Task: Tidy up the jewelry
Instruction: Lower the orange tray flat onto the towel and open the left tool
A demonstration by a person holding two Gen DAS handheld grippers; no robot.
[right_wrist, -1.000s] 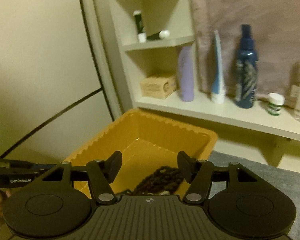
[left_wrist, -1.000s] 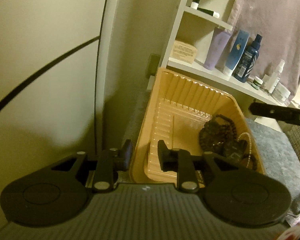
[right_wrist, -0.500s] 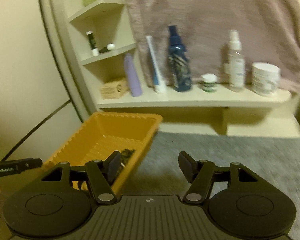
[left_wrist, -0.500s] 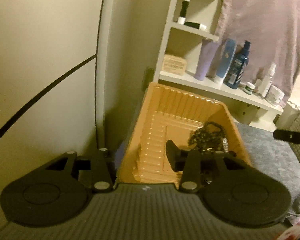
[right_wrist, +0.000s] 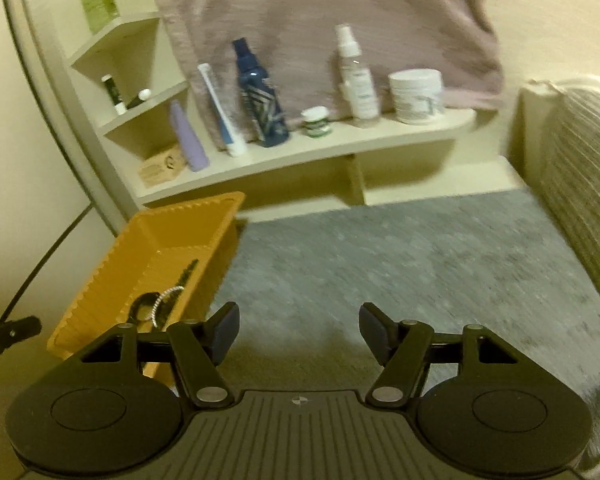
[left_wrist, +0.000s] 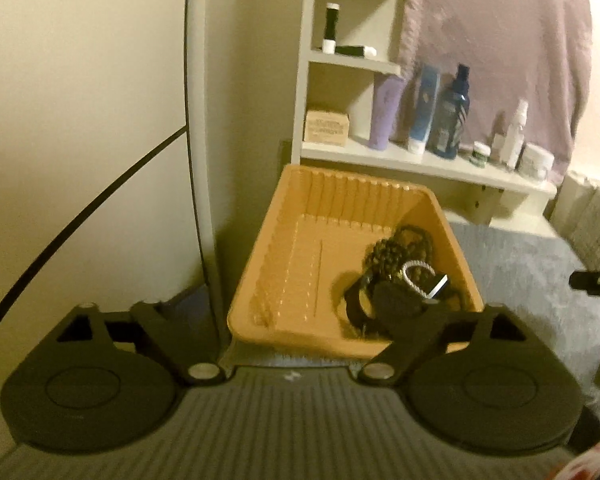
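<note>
Holding: nothing that I can see in either hand-held gripper.
Tray: my landmark, the orange ribbed plastic tray [left_wrist: 300,248], rests on the grey felt surface [right_wrist: 400,256] below the pale shelf [right_wrist: 300,152].
Jewelry: dark beaded necklaces [left_wrist: 396,252] and a silvery bangle [left_wrist: 416,276] lie bunched in its right near corner.
Left hand-held gripper [left_wrist: 296,312]: jaws have just been opening, released wide at the tray's near rim.
Right hand-held gripper [right_wrist: 299,332]: spread apart, empty, over bare felt right of the tray.
Progress: I judge collecting nearly done; no loose pieces visible outside.
</note>
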